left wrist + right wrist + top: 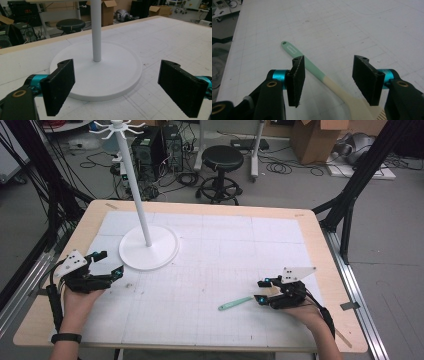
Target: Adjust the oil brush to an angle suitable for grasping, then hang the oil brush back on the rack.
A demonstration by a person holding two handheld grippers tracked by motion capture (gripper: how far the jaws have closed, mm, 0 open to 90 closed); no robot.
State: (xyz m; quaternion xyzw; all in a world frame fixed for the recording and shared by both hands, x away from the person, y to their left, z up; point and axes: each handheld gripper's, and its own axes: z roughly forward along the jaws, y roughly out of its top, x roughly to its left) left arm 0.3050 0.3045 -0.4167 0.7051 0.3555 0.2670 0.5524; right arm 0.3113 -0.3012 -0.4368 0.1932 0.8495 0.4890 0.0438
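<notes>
Gridded white mat [225, 270] on wooden table [320, 250]

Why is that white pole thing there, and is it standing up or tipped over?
Standing upright. The white stand rises straight from its round base, which lies flat on the table. Its purpose I cannot tell.

Your brush [317, 70] has a mint-green handle fading to cream; the stand [148, 251] is white, and the worktop [225, 270] carries a white gridded sheet.
</notes>
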